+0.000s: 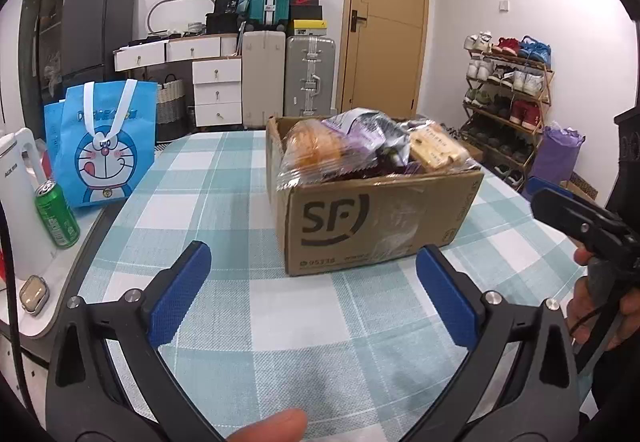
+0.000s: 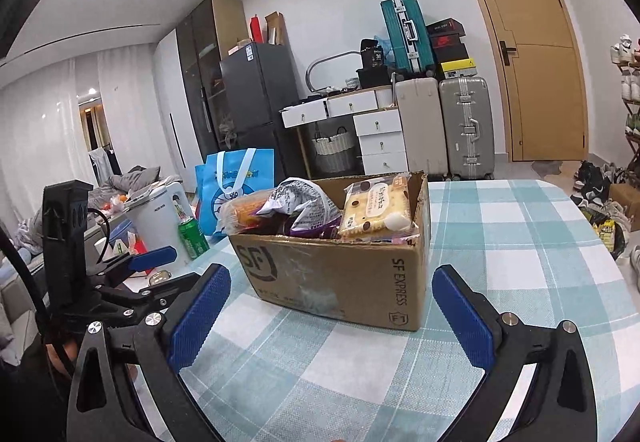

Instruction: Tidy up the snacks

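Observation:
A brown SF cardboard box (image 1: 372, 226) stands on the checked tablecloth, also in the right wrist view (image 2: 340, 274). It holds several wrapped snacks: an orange bread pack (image 1: 316, 153), a purple-and-silver bag (image 1: 360, 133) and a cracker pack (image 1: 438, 147), the cracker pack also showing in the right wrist view (image 2: 378, 207). My left gripper (image 1: 312, 262) is open and empty just in front of the box. My right gripper (image 2: 330, 286) is open and empty, close to the box's near corner.
A blue Doraemon bag (image 1: 104, 145), a green can (image 1: 58, 213), a white kettle (image 1: 20, 201) and an earbud case (image 1: 34, 294) sit on a side counter left of the table. Suitcases, drawers and a shoe rack (image 1: 508, 101) stand beyond the table.

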The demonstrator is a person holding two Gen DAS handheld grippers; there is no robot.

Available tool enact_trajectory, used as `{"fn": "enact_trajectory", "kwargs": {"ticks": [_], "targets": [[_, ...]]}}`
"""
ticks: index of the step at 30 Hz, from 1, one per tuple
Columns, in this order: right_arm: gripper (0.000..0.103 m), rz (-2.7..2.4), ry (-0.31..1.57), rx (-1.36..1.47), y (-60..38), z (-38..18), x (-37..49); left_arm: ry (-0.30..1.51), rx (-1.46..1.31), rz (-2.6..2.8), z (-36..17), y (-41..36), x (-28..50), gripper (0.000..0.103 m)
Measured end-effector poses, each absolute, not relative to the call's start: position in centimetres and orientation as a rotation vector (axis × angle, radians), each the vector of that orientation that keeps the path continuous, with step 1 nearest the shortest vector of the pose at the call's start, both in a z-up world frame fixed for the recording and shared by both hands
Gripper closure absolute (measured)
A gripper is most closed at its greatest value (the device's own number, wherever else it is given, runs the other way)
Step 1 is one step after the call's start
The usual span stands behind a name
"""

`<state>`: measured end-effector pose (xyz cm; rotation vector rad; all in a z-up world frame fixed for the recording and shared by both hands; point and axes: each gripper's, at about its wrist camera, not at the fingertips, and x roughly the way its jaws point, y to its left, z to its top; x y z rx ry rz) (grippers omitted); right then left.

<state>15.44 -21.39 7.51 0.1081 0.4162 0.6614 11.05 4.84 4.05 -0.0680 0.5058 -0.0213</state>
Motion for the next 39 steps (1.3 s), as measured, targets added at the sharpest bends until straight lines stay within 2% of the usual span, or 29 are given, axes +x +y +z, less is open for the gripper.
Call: {"fn": "enact_trajectory", "kwargs": {"ticks": [39], "targets": [[0.0,0.608,0.383,0.058,-20.9,6.2,14.2,0.477,-0.083,0.025,2.8,5.4,10.5,0.001]]}}
